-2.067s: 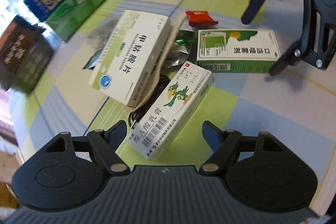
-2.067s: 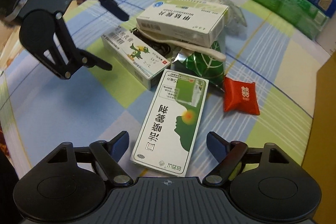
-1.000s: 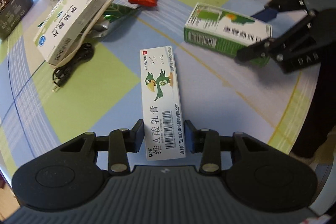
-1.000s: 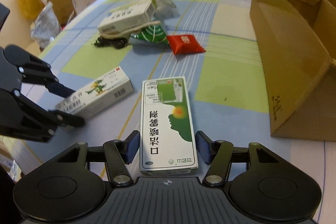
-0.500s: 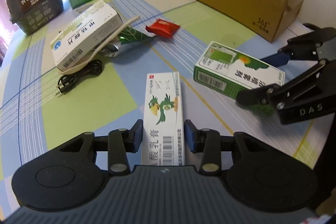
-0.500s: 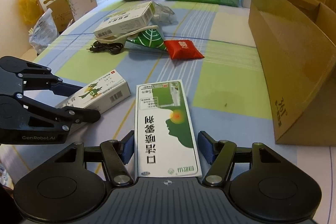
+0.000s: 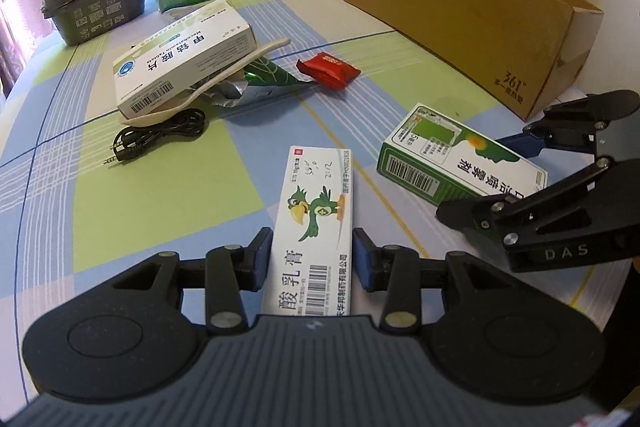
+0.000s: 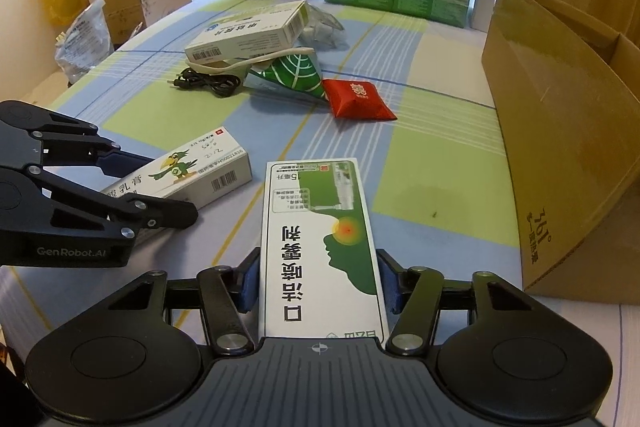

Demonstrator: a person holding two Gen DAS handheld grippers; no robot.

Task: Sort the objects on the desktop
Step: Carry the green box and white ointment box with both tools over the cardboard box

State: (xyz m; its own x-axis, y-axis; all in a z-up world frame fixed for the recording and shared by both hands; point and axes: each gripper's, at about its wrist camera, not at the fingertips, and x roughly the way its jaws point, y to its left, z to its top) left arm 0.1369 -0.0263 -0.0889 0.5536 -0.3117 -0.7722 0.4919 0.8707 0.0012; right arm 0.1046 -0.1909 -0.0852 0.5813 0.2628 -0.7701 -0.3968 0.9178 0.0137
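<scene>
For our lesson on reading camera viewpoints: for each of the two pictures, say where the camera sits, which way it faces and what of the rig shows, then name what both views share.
Left wrist: sits on the left gripper, looking forward and down over the table; the parrot box is between its fingers, the right gripper at right.
Right wrist: sits on the right gripper, facing likewise; the green-and-white box is between its fingers, the left gripper at left.
Shared: both boxes, red packet, black cable, cardboard box.
</scene>
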